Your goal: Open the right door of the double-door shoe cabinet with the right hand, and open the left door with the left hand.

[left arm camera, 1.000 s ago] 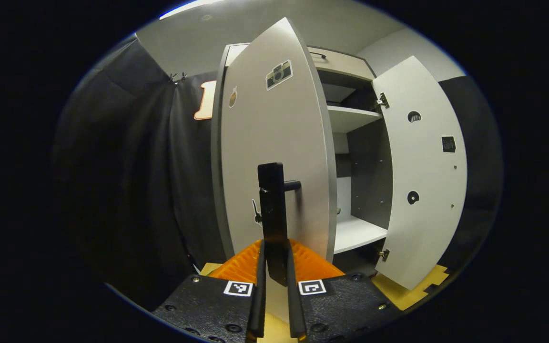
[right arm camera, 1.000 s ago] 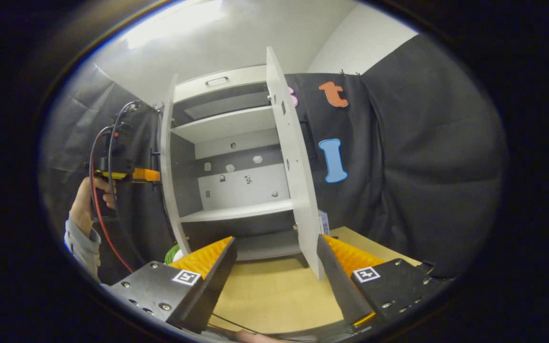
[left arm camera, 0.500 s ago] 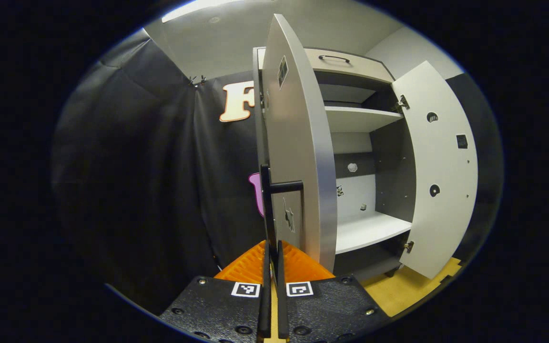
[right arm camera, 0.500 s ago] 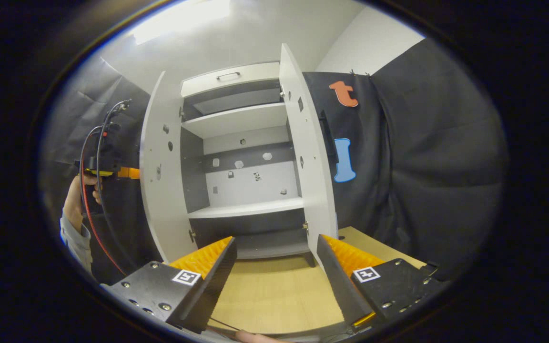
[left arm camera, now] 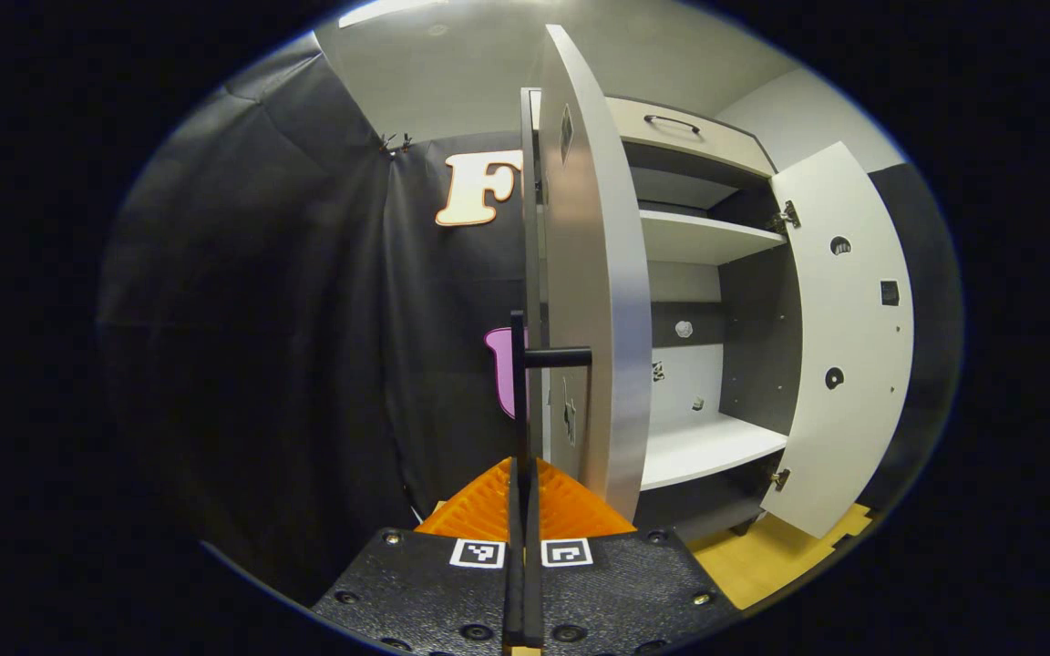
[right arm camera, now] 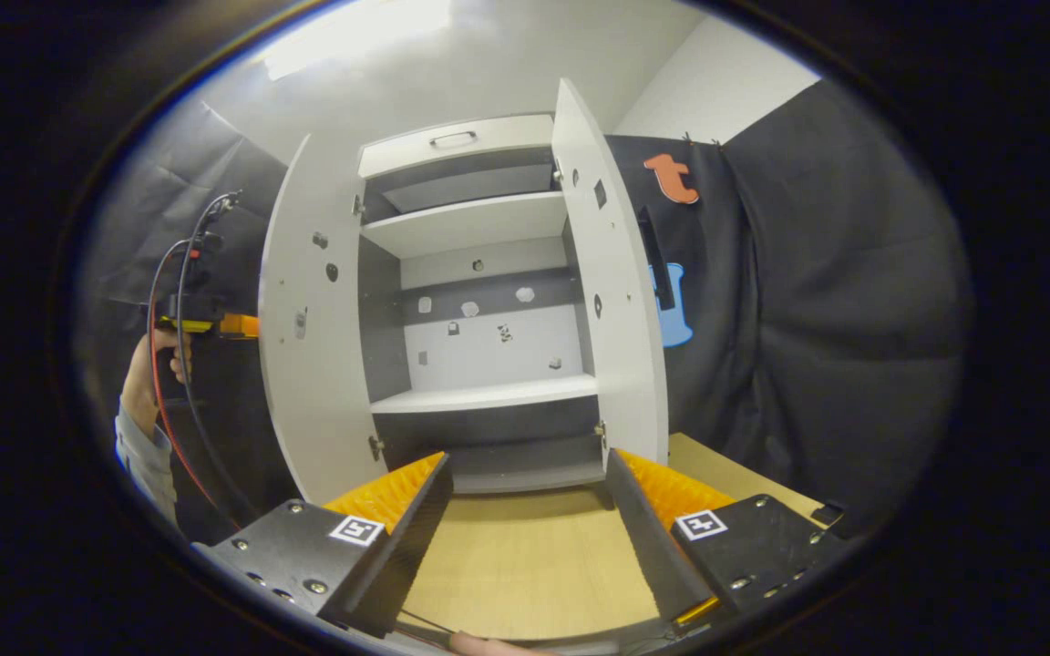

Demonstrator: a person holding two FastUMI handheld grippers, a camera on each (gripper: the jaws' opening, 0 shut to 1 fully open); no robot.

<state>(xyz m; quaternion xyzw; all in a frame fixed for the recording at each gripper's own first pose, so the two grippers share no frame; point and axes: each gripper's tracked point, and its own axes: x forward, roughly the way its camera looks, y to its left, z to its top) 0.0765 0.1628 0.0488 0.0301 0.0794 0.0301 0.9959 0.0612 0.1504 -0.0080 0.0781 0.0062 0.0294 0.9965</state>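
Note:
The shoe cabinet stands with both doors swung out. In the left gripper view, the left door is seen almost edge-on, and my left gripper is shut on its black bar handle. The right door hangs open beyond it. In the right gripper view, my right gripper is open, low in front of the cabinet and apart from it, with nothing between its fingers. That view has the left door, the right door with its handle, and the left gripper in a hand behind the left door.
Inside the cabinet are two white shelves and a closed top drawer. Light wooden flooring lies in front. Black cloth walls close in on both sides.
The left door has swung further open with my left gripper on its handle. In the right gripper view the cabinet now sits more centred, both doors spread wider.

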